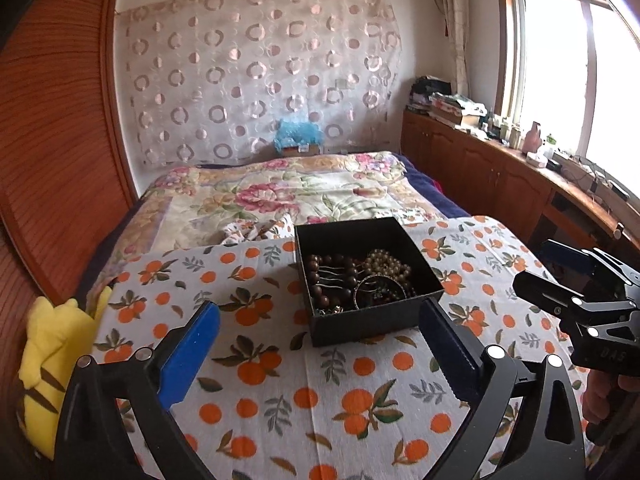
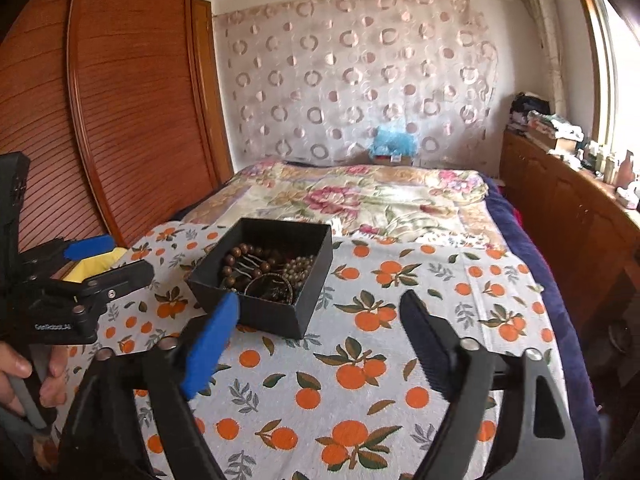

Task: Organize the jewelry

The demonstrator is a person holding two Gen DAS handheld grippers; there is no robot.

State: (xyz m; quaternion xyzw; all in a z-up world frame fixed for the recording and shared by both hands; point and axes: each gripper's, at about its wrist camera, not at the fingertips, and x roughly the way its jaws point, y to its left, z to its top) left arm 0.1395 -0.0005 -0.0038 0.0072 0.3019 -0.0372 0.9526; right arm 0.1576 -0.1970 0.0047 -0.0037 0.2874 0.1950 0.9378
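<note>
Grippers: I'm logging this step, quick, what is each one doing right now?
Left gripper: open, holding nothing.
Right gripper: open, holding nothing.
The jewelry lies in the black box.

The black box's [image 1: 368, 280] near wall hides part of the tangled jewelry [image 1: 360, 280] inside.

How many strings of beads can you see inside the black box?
2, maybe more hidden. A string of dark brown wooden beads lies at the left of the square black cardboard box; pale golden beads lie at its back right.

Black left gripper [image 1: 320, 344] and right gripper [image 2: 320, 344], blue-padded jaws.
</note>
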